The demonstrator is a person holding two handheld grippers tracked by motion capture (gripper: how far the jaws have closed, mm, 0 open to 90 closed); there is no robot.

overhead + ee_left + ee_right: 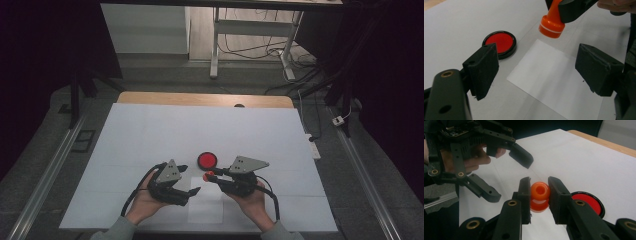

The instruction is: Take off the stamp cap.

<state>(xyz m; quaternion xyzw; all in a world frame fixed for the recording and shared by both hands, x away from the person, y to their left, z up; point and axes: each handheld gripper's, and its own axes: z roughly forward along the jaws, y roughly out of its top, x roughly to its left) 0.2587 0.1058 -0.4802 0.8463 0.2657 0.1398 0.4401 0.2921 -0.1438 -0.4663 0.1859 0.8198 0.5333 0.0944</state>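
The desk [150, 130] carries a white cover, and near its front edge lies one paper sheet [206, 207]. One round ink pad [207, 160], red with a black rim, sits just beyond the sheet, uncovered. The left tongs [192, 180] hang over the sheet's left side with jaws spread wide and nothing between them. The right tongs [210, 175] are closed on one orange stamp [208, 176], clamped by its knobbed handle; the stamp hangs clear of the surface, above the sheet's far edge and near the pad. Risks: the handle is rounded and held across a narrow waist, so the stamp may tilt or slip if pressed down off-axis. The sheet lies loose with neither tongs holding it, so it may shift or lift with the stamp. Count: two tongs, one stamp, one pad, one sheet.
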